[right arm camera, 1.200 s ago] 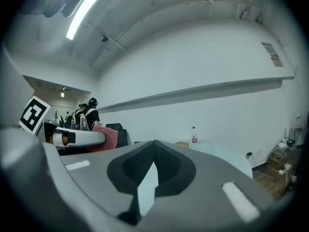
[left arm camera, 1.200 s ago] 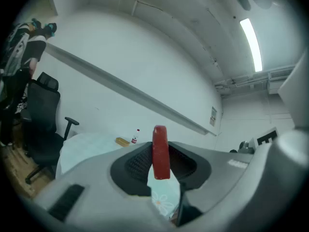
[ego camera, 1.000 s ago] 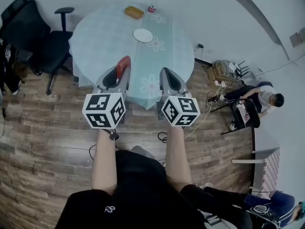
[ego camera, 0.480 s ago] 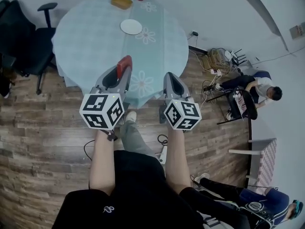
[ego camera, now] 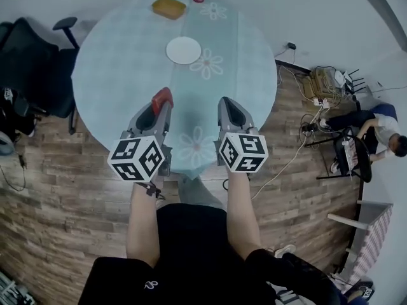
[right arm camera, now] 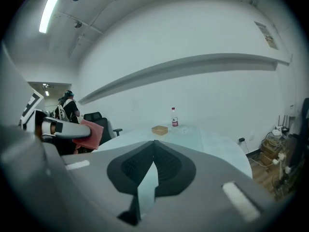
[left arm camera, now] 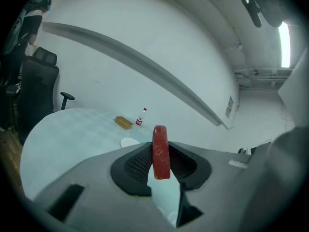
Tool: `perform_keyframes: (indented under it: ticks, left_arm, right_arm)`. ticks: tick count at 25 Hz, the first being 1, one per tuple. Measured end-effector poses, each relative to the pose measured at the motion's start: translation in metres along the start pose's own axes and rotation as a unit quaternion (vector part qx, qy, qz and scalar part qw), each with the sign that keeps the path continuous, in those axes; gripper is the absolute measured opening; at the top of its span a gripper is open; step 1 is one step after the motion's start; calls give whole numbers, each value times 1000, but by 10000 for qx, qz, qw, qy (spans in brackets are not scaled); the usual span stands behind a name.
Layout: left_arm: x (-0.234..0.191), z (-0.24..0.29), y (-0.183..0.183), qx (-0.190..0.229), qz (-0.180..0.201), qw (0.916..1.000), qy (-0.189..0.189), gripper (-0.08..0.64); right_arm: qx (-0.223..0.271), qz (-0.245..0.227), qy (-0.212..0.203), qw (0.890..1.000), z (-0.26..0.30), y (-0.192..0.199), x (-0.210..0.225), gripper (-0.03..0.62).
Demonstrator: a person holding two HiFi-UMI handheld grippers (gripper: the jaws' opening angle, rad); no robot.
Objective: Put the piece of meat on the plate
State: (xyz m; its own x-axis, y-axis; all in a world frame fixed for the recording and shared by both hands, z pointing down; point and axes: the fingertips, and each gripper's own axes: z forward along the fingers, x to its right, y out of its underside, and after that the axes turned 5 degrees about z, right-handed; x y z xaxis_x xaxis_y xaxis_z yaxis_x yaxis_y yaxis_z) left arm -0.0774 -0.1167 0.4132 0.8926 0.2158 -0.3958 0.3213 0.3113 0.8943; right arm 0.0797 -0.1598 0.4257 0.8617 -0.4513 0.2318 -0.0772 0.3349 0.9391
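Table: a round table (ego camera: 114, 75) under a pale cloth (ego camera: 210, 100) is seen ahead, with the plate carried on its far half.
Left tongs: the left tongs (ego camera: 159, 107) are clamped on the piece of meat (left arm camera: 160, 151), which is pinched by its flat faces and stands upright.
Right tongs: the right tongs (right arm camera: 153, 146) are closed, with nothing between them.
Plate: the plate (ego camera: 183, 49) is white and bare, well apart from the meat.
Meat: a red slab held in the air by the table's near edge.
Handling: it is judged light and fairly stiff, since no sag is shown. Its smooth faces may slip, so a hold across them is judged best.
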Motion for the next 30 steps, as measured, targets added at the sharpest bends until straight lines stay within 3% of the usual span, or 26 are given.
perform_keyframes:
  ticks: [3,7,14,20,23,30]
  left_arm:
    - [-2,43,-9,-56,-35,9997,-224,89]
    - [6,71,-24,-50,-31,9996,-266,89]
    - [-34,97,-28,-386,-95,9982,-449,89]
    - [-49,155,-4,-720,-644,9953,-75,91]
    - [-60,196,10,-1099,-586,9919,235,91]
    - [-105,278,54,-1841,-897,9777,456,91]
  right_arm:
    - [-143,-141,-55,9998,41,-16,37,8]
    - [-122,148,-171,9997,86,-32,63,8]
    - [-248,229,-773,9964,138,-19,25,8]
    - [-288,90,440,9986,127,-24,117,8]
    - [-244,238,991,9945,109,-24,157,8]
    - [-630,405,1224,9896,95,14,159,8]
